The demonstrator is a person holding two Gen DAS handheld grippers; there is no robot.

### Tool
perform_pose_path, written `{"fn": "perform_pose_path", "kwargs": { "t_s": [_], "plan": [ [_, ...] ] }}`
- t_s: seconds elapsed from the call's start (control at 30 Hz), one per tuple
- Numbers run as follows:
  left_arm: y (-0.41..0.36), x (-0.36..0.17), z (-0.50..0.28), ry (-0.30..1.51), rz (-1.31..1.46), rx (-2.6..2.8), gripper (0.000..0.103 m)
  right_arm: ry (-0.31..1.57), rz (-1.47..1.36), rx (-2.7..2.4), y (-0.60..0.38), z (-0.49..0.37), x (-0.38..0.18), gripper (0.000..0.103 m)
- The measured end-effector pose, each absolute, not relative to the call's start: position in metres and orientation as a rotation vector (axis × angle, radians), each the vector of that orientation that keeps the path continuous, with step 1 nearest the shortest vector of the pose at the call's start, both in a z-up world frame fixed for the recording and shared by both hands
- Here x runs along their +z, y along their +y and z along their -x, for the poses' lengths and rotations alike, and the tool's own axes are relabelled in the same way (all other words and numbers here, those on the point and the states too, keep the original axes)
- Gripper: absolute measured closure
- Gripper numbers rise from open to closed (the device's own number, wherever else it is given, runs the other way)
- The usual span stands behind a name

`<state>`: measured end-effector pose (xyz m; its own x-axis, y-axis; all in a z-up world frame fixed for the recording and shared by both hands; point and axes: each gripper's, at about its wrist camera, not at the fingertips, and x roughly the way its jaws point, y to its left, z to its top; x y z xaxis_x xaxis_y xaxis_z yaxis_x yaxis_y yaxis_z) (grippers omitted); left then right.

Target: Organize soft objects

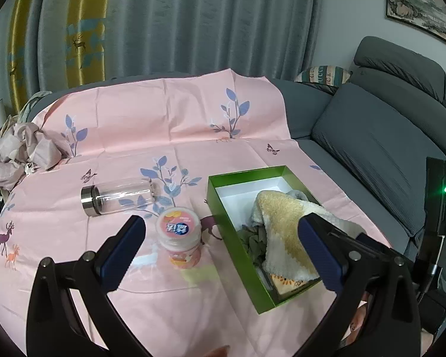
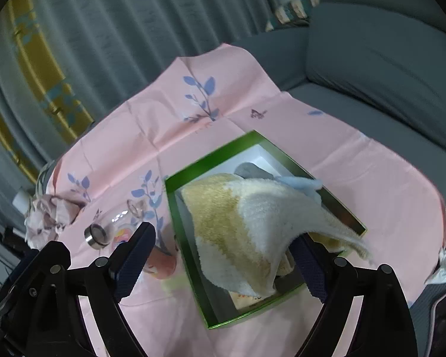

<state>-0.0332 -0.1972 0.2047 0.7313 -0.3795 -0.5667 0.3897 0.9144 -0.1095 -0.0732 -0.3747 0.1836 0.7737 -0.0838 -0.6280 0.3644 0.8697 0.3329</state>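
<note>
A: How far along does the sorting look?

B: Well on, I'd judge. The green box [image 1: 223, 208] already holds a yellow-and-white towel [image 1: 285, 232], a greenish cloth [image 1: 252, 239] under it and something grey [image 2: 249, 169] at the far end. The towel droops over the box's edge at about 4 o'clock, across one finger of the right tool [image 2: 223, 255], whose fingers stand wide apart, so it looks let go rather than gripped.

A: And the left tool [image 1: 220, 250]?

B: Spread open too, holding nothing, hovering above the pink-lidded jar [image 1: 178, 232].

A: What's left?

B: Probably tucking the towel fully in. A crumpled pinkish cloth [image 1: 20, 154] lies out at 9 o'clock and may belong in the box. The jar and the glass bottle [image 1: 116, 196] lying on its side at 10 o'clock are hard things, likely to stay out.

A: The surface?

B: A pink sheet [image 1: 163, 119] printed with leaves and deer, spread over a grey sofa [image 1: 386, 136]. Grey curtains [image 1: 193, 20] with a yellow panel hang behind, and a framed landscape [image 1: 422, 3] at 1 o'clock.
</note>
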Motion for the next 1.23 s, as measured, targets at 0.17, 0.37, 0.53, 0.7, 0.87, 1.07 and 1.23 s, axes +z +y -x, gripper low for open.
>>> {"fn": "perform_pose_path", "kwargs": {
  "t_s": [0.17, 0.37, 0.53, 0.7, 0.87, 1.07, 1.23],
  "plan": [
    [-0.184, 0.208, 0.038, 0.611, 0.009, -0.41, 0.001, 0.611, -0.405, -0.228, -0.362, 0.081, 0.195, 0.013],
    [-0.175, 0.206, 0.038, 0.621, 0.016, -0.371, 0.001, 0.581, -0.353, -0.25, -0.353, 0.09, 0.206, 0.013],
    [-0.174, 0.206, 0.038, 0.627, 0.03, -0.378, 0.001, 0.571, -0.338, -0.259, -0.353, 0.094, 0.21, 0.013],
    [-0.175, 0.205, 0.038, 0.64, 0.035, -0.378, 0.001, 0.548, -0.339, -0.277, -0.355, 0.096, 0.212, 0.013],
    [-0.179, 0.201, 0.036, 0.651, 0.016, -0.372, 0.001, 0.551, -0.364, -0.302, -0.36, 0.098, 0.212, 0.007],
    [-0.179, 0.197, 0.035, 0.669, 0.025, -0.382, 0.001, 0.534, -0.396, -0.312, -0.366, 0.103, 0.213, 0.007],
    [-0.179, 0.195, 0.033, 0.679, 0.028, -0.378, 0.001, 0.526, -0.393, -0.312, -0.366, 0.105, 0.214, 0.007]
  ]
}}
